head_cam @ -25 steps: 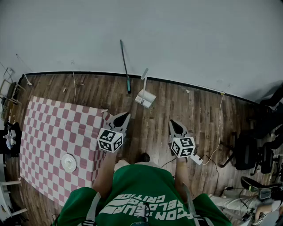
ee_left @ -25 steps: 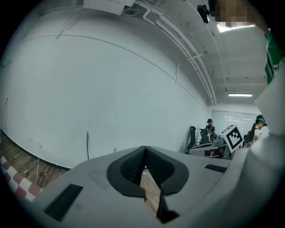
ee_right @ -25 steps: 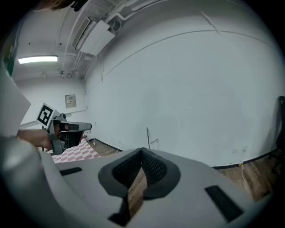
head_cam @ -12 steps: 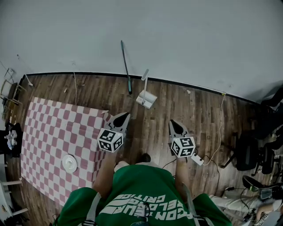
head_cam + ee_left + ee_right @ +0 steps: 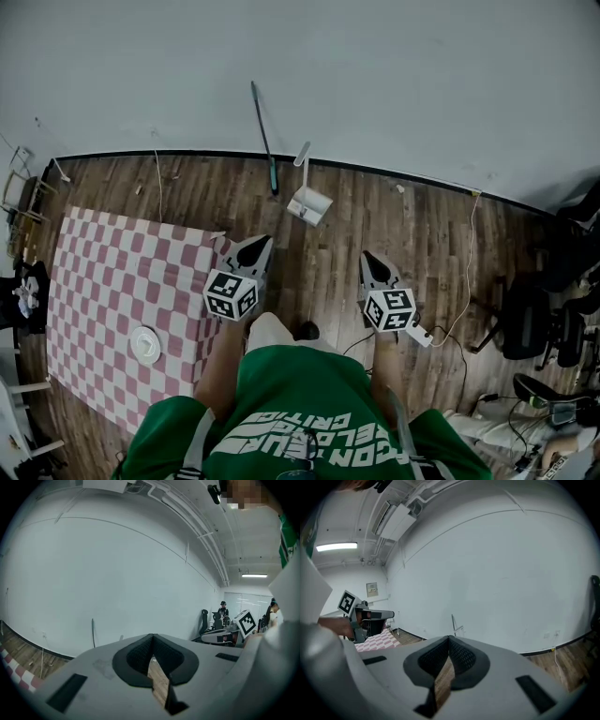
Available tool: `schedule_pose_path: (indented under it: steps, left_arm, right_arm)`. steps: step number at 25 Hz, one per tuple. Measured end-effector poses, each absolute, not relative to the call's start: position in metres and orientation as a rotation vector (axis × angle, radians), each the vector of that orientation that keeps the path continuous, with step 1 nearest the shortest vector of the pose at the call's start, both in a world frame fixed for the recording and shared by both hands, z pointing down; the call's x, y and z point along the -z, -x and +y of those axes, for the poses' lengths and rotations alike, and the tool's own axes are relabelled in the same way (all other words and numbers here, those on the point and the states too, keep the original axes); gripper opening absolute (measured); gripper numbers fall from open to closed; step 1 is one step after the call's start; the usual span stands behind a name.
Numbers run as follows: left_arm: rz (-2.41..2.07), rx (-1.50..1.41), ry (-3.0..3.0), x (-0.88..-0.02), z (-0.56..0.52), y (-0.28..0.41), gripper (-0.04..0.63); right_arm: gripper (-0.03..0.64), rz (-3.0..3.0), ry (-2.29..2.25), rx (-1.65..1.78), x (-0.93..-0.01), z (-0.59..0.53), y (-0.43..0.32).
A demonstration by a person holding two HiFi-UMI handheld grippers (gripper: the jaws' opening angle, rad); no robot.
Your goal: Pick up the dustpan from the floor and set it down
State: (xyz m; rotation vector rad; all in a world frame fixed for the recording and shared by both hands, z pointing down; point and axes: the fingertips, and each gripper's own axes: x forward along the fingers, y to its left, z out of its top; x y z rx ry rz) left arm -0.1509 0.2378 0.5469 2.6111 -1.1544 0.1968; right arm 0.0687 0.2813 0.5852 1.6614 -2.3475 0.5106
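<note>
**Wall** (image 5: 375, 84): pale, fills the upper half of the head view. Unchanged.

**Floor** (image 5: 441, 244): dark wood boards across the middle band. It sits a shade differently in frame than a second ago; the head camera has only drifted slightly.

**Checked cloth** (image 5: 112, 281): red and white, left of frame, flat on the floor, with a small white plate (image 5: 143, 344) on it. Neither has moved.

**Person**: green shirt at bottom centre. A pale knee now shows just above the shirt, where it did not before. Judged the start of a step toward the wall.

**Left gripper** (image 5: 259, 242): closed tight, nothing held, in much the same spot.

**Right gripper** (image 5: 369, 257): tips meeting, likewise empty and barely shifted.

**Dustpan** (image 5: 308, 202): white, upper centre, on the floor near the skirting with its handle tilted toward the wall, well apart from both grippers. Untouched.

**Broom** (image 5: 263, 139): leaning on the wall just left of the dustpan.

**Bearing on the task**: the pick-up has not begun, and the approach and opening of a gripper are still to come.
</note>
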Motion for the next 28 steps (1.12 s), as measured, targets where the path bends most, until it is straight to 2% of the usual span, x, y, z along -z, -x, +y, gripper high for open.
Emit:
schedule_pose_path:
  steps: [13, 20, 28]
  left_arm:
    - [-1.124, -0.189, -2.61, -0.557, 0.178, 0.132, 0.004]
    - [-1.071, -0.181, -2.651, -0.552, 0.107, 0.106, 0.003]
    - [-1.055, -0.21, -2.645, -0.554, 0.014, 0.107, 0.005]
  right_arm:
    - [0.008, -2.289, -1.689, -0.517, -0.594, 0.244, -0.097]
    - [0.008, -2.257, -1.743, -0.516, -0.589, 0.179, -0.124]
    - [0.008, -2.265, -1.71, -0.528, -0.588, 0.088, -0.116]
